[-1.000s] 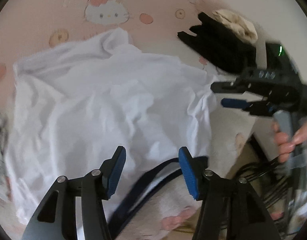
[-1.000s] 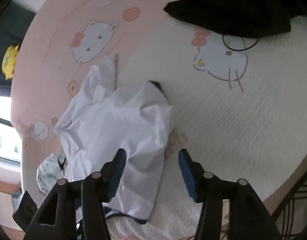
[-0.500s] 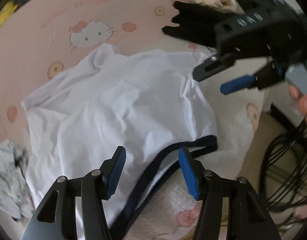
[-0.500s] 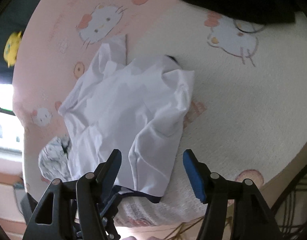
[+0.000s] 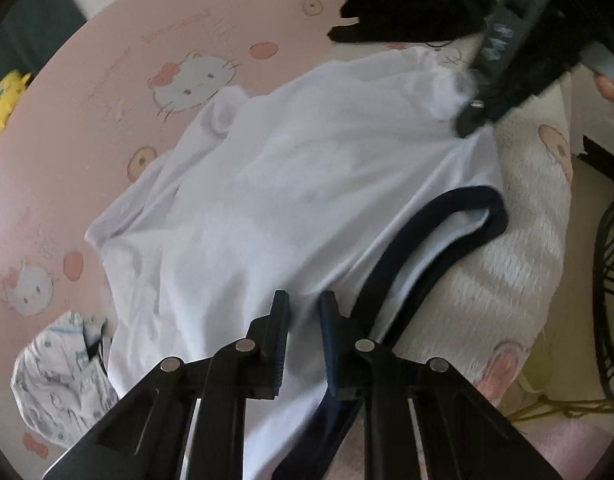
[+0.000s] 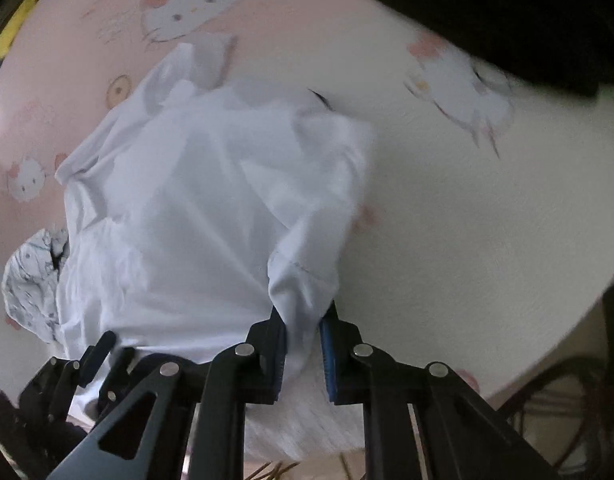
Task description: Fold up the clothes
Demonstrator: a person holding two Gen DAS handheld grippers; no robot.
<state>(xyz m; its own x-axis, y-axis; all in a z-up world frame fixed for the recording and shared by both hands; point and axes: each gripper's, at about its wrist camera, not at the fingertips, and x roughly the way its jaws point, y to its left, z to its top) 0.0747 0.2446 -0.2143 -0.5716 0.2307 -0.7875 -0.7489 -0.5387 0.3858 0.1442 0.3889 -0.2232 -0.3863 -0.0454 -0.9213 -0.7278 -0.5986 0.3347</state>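
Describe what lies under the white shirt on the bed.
The white shirt lies on a pink and cream cat-print blanket. A patterned cloth peeks out beside its edge. Anything beneath the shirt's middle is covered.

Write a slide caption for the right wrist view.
Right tongs closing on a bunched edge of the white shirt, which lies crumpled on a pink cartoon-cat blanket.

pink lettering on the cartoon-cat blanket is too blurred to read.

Left gripper and right gripper angled downward, both jaws closing, nearly together.
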